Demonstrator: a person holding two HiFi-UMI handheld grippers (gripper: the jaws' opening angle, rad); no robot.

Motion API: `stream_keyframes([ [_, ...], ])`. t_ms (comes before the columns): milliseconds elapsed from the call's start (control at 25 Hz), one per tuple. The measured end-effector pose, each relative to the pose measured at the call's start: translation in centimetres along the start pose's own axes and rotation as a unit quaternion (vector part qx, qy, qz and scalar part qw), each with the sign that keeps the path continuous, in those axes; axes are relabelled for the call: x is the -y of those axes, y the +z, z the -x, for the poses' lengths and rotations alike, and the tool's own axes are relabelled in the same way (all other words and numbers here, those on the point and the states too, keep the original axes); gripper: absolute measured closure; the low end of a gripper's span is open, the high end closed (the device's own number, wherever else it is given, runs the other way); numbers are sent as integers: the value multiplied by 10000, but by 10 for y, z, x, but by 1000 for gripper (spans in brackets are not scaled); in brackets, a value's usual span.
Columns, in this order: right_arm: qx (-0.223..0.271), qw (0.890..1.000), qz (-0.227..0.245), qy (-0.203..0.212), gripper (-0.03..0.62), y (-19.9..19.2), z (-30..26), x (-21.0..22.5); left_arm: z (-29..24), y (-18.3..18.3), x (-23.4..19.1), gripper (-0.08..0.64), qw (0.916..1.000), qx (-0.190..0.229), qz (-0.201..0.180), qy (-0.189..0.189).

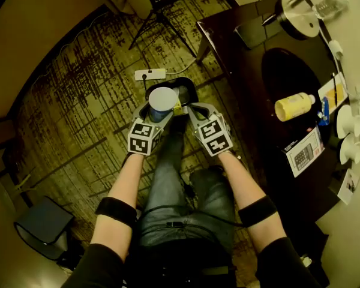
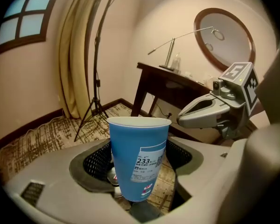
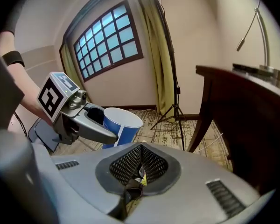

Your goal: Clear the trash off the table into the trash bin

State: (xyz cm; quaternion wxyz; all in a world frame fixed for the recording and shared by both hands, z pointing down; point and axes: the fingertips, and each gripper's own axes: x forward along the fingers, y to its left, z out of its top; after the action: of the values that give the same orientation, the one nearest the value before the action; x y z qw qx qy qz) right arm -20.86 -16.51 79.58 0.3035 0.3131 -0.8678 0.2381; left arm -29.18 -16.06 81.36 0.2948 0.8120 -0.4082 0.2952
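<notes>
**Both hands over the bin, ready to drop**

The step in hand is the drop itself: the trash is lifted off the table [image 1: 252, 71] and held over the trash bin [image 1: 187, 87], which stands on the carpet directly beneath both sets of fingers.

The left gripper [image 1: 158, 114] has its fingers set fairly wide, clamped on the sides of a paper cup [image 2: 137, 162]. The cup stands upright between them, its base just above the bin's black mesh rim. The right gripper [image 1: 181, 110] has its fingers shut tight, and a small scrap [image 3: 141, 175] appears pinched at their tips, just beside the cup.

Next, I judge, both pairs of fingers need only spread apart. The cup may want a slight tilt or lowering first so it falls inside and does not tip over the rim. The thin scrap could cling to the pads and need a shake.

The cup is blue, tapered and open-topped, with a white printed label on its side. It looks empty, light and undented. The scrap is yellow and white, crumpled; what it is I cannot tell.
</notes>
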Motion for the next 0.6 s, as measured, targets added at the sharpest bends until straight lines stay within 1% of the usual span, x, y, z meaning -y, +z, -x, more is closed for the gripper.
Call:
stream_keyframes([
  [120, -143, 9999, -66, 46, 591, -33, -38, 7, -38, -34, -19, 196, 9998, -114, 134, 35],
  [240, -266, 9995, -180, 75, 591, -60, -75, 10, -71, -64, -41, 196, 9997, -196, 127, 108],
  [320, -388, 9986, -321, 133, 591, -81, -100, 9, -89, -85, -48, 196, 9993, -352, 134, 64],
  [440, -482, 9977, -464, 145, 591, -109, -132, 16, -120, -113, -54, 196, 9985, -551, 34, -24],
  [600, -543, 9971, -516, 161, 591, -135, -163, 25, -151, -133, -69, 196, 9980, -618, -102, -40],
])
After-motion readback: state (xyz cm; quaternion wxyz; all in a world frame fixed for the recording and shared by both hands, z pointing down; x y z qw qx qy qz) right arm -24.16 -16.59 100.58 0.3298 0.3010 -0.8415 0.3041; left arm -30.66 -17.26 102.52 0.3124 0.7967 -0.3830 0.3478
